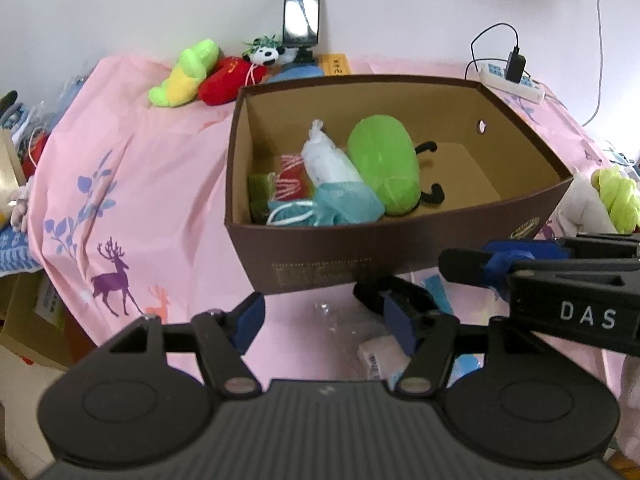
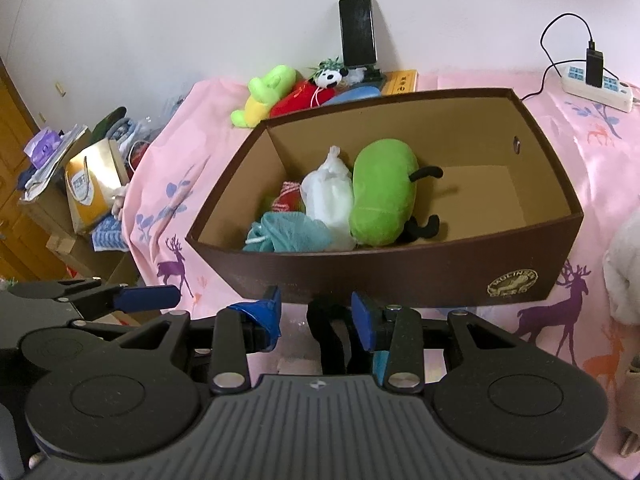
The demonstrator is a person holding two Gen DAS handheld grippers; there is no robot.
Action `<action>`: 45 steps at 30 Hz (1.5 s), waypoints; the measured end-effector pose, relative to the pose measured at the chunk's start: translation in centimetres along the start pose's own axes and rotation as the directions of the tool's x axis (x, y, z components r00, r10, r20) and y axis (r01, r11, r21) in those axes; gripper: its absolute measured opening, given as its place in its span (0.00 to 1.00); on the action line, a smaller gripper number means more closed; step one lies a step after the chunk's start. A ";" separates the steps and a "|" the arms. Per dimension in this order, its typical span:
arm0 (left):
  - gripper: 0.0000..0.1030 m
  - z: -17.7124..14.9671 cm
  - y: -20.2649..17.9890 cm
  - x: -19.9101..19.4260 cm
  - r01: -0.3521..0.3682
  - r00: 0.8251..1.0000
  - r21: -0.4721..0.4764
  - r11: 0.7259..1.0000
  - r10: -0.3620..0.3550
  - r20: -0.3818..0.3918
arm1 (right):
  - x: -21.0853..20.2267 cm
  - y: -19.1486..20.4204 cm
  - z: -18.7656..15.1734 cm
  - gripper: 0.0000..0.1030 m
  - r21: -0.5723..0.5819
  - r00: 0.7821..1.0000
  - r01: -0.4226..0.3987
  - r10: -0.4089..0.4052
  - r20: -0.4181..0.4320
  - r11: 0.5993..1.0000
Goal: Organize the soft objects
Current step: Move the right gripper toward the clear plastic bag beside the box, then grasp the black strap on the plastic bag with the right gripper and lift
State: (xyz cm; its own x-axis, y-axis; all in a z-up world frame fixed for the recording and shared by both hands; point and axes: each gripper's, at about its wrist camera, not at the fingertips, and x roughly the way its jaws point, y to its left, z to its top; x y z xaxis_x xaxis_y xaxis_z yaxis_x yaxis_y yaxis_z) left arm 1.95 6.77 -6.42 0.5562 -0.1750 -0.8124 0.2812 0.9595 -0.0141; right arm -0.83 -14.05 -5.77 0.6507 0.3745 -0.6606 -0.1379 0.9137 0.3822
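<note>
- A brown cardboard box (image 1: 400,256) with a plain tan inside is seen standing open on a desk covered by a pink cloth printed with deer and leaves (image 1: 120,208).
- Inside the box, a green oval plush toy with black limbs (image 1: 384,164) is seen lying near the middle, with bare cardboard floor to its right.
- A white soft bundle tied at the top (image 1: 328,160) is pressed against the left side of the green toy.
- A teal knitted piece with a white cord (image 1: 344,204) is laid at the near wall, touching the white bundle.
- A red and white striped piece (image 1: 290,180) is tucked behind the teal one, towards the left wall.
- Beyond the box, a yellow-green plush (image 1: 184,74), a red plush (image 1: 228,78) and a small panda plush (image 1: 266,54) are left on the cloth by the wall, below a propped black phone (image 1: 302,12).
- A white power strip (image 1: 514,82) is seen at the far right.
- The left gripper (image 1: 324,316) is held before the near wall with its jaws spread and nothing between them.
- The right gripper (image 2: 316,312) is likewise held with jaws spread; a dark object showing between them cannot be identified.
</note>
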 end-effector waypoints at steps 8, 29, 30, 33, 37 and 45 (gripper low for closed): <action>0.65 -2.3 0.2 0.9 0.032 0.998 0.015 0.999 -0.031 -0.047 | 0.3 -1.0 -1.6 0.18 -0.036 0.999 0.030 -0.032 -0.040 0.999; 0.65 -6.2 -1.1 4.2 0.284 0.957 0.134 0.949 -0.272 -0.104 | 2.2 -1.5 -4.0 0.16 0.085 0.970 -0.134 0.148 -0.192 0.987; 0.65 -6.2 -1.0 4.4 0.287 0.956 0.137 0.948 -0.274 -0.105 | 2.3 -1.4 -3.9 0.16 0.082 0.972 -0.123 0.137 -0.189 0.989; 0.65 -6.0 -0.7 4.9 0.285 0.957 0.140 0.948 -0.271 -0.107 | 2.7 -1.5 -3.7 0.16 0.078 0.983 -0.064 0.076 -0.167 0.995; 0.65 -5.3 0.0 4.6 0.323 0.945 0.125 0.938 -0.313 -0.096 | 3.5 -2.4 -3.3 0.16 0.115 0.986 -0.020 0.039 -0.161 0.993; 0.65 -2.8 -1.1 3.9 0.444 0.894 0.183 0.877 -0.447 -0.030 | 4.3 -4.8 -2.3 0.16 0.242 0.988 -0.010 0.047 -0.146 0.970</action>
State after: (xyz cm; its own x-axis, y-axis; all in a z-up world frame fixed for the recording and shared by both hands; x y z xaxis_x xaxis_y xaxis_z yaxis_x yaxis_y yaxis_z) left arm 1.56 5.65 -11.20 0.3483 -0.5783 -0.7377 0.6367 0.7236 -0.2667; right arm 0.96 -16.48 -11.93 0.5276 0.4357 -0.7292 0.0407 0.8445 0.5340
